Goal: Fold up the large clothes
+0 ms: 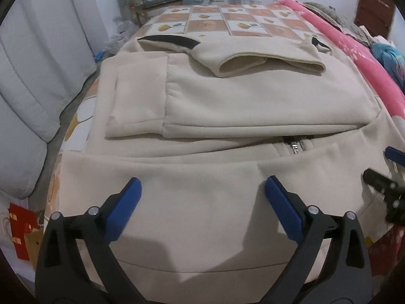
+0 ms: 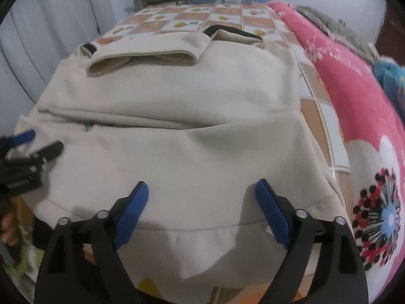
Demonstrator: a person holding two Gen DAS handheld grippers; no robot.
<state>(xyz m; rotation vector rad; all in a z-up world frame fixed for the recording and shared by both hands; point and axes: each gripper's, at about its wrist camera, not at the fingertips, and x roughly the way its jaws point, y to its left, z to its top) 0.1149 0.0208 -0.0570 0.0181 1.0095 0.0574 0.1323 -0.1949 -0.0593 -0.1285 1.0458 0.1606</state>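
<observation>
Your left gripper (image 1: 202,190) and right gripper (image 2: 201,192) both gape, nothing between the pads, over the jacket's (image 1: 202,223) near hem at 6 o'clock. It lies part-folded on the bed (image 1: 215,20); pink blanket (image 2: 354,101) crowds 3 o'clock.

Beige jacket (image 2: 177,152) folded on bed, R gripper (image 2: 201,200) wide open above hem
</observation>
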